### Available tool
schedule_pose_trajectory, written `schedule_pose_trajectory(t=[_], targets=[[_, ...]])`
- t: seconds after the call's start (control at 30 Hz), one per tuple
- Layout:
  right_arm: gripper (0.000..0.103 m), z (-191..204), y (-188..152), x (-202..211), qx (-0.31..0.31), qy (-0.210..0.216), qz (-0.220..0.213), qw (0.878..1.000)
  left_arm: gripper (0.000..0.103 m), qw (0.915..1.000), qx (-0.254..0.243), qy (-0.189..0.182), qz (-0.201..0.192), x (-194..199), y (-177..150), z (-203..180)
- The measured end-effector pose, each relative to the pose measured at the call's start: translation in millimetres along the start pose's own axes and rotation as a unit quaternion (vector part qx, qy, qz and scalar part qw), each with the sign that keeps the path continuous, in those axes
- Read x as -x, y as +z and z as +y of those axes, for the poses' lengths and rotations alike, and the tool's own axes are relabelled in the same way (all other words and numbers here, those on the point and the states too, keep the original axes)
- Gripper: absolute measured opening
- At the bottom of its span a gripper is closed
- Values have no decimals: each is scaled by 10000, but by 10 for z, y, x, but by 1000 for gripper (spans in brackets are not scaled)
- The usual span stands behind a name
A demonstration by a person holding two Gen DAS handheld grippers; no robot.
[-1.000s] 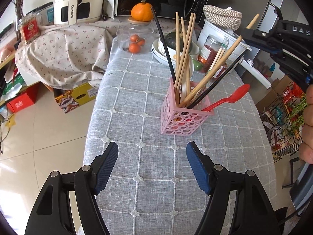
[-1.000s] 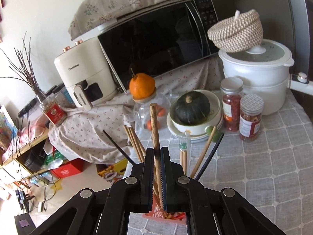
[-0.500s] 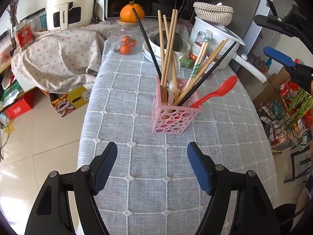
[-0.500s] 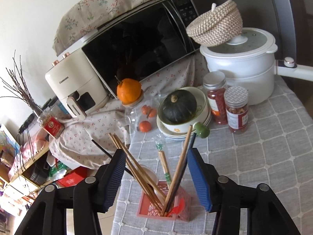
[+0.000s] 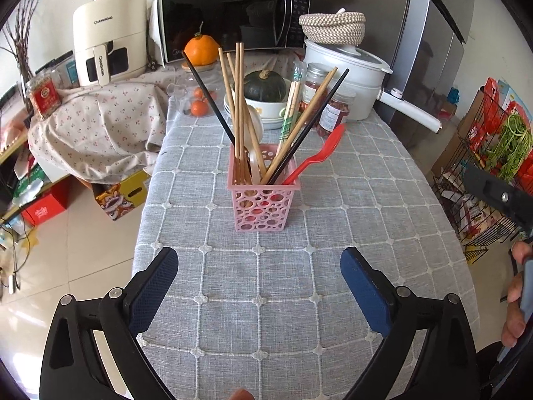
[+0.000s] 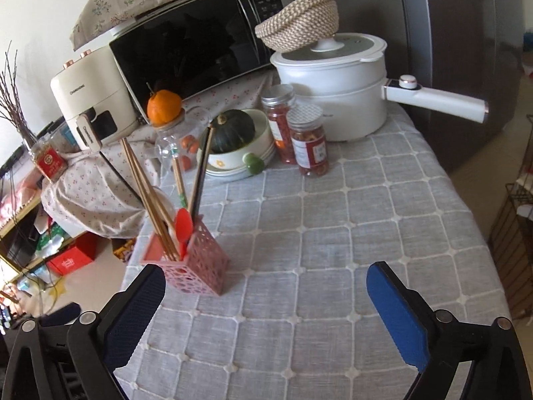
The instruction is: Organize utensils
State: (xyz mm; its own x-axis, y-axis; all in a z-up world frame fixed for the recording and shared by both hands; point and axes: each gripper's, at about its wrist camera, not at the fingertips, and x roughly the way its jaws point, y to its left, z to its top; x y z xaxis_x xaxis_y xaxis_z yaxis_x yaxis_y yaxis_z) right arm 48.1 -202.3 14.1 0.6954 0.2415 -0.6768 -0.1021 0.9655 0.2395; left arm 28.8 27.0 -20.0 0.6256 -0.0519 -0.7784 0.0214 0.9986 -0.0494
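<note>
A pink perforated holder point(image 5: 263, 200) stands upright on the grey checked tablecloth point(image 5: 299, 283). It holds several wooden chopsticks point(image 5: 237, 106), black chopsticks point(image 5: 208, 98), a red spoon point(image 5: 316, 156) and a white spoon. The holder also shows in the right wrist view point(image 6: 196, 266). My left gripper point(image 5: 258, 286) is open and empty, low over the cloth in front of the holder. My right gripper point(image 6: 263, 303) is open and empty, to the right of the holder and nearer the front. Part of the right gripper shows at the right edge of the left wrist view.
At the back of the table stand a white pot point(image 6: 333, 96) with a long handle, two jars point(image 6: 308, 145), a bowl with a green squash point(image 6: 233, 130), a glass jar with oranges, a microwave point(image 5: 230, 16). A wire rack point(image 5: 483, 173) stands right of the table.
My right gripper has let go of a wooden chopstick into the holder, opened wide and drawn back down to the right. My left gripper has stayed open and pulled back a little.
</note>
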Motion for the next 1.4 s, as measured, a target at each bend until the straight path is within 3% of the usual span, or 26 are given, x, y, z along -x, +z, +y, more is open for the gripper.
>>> schedule_pose_trajectory(t=[0.07, 0.37, 1.4], targets=[[102, -5, -45, 7, 191, -273, 61, 9994, 103, 9999, 17, 94, -94, 38, -2, -25], [102, -13, -175, 90, 652, -454, -128, 9968, 103, 9977, 383, 358, -425, 118, 60, -104], [102, -38, -199, -72, 589, -592, 103, 9965, 103, 9985, 93, 427, -335, 50, 8, -252]])
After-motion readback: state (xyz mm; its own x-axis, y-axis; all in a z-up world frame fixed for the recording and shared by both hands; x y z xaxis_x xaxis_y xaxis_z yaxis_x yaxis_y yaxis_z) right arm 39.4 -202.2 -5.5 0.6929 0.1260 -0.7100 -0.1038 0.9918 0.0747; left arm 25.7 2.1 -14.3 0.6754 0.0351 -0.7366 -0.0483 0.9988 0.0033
